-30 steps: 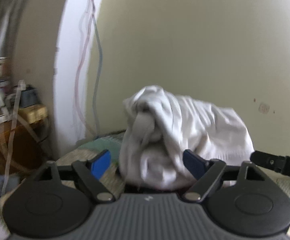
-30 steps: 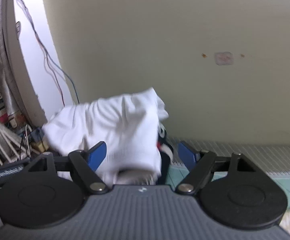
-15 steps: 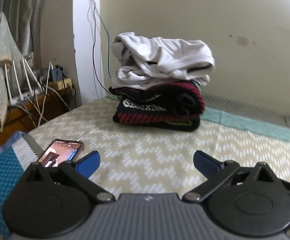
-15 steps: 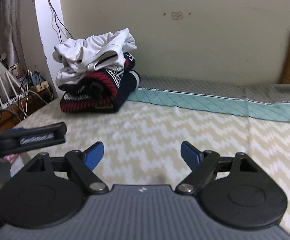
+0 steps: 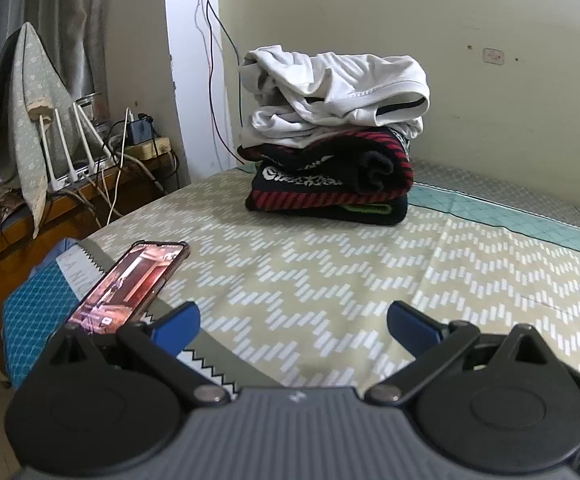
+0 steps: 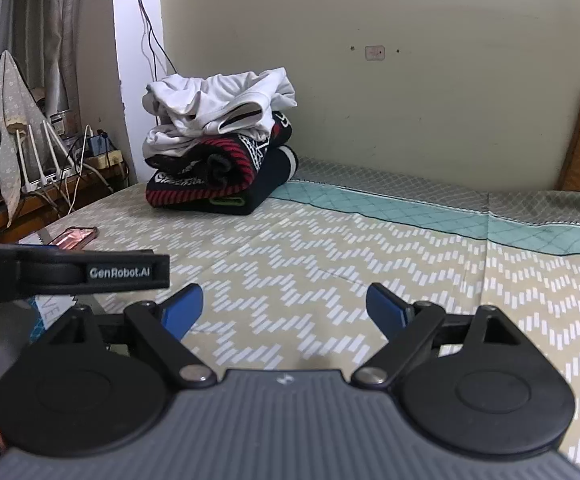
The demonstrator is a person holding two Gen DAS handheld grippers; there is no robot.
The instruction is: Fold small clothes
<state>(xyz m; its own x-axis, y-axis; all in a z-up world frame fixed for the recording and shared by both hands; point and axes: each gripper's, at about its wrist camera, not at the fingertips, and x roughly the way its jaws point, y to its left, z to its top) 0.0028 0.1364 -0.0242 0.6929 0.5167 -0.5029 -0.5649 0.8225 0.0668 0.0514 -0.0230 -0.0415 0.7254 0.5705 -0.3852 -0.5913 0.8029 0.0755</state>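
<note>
**White garment dropped on the stack, both grippers backed off empty**

My left hand-held gripper (image 5: pixel 293 326) now has its blue fingers spread fully apart with only bedspread showing between them; a second ago the white garment filled that gap. My right hand-held gripper (image 6: pixel 283 307) is also empty, its jaws opening a little further, nothing between them. I have pulled both back and down, so they sit low over the bed (image 5: pixel 330 280), well apart from the clothes.

The white garment (image 5: pixel 342 88) now lies on top of the dark red-striped folded clothes (image 5: pixel 330 184) at the far corner of the bed, near the wall. It looks bunched and loosely rolled, not a flat fold, so I judge this piece delivered but untidy.

A phone (image 5: pixel 129 284) lies by the bed edge, just beside my left fingers. No loose garment shows on the bed, so I would look for the next piece out of view.
</note>
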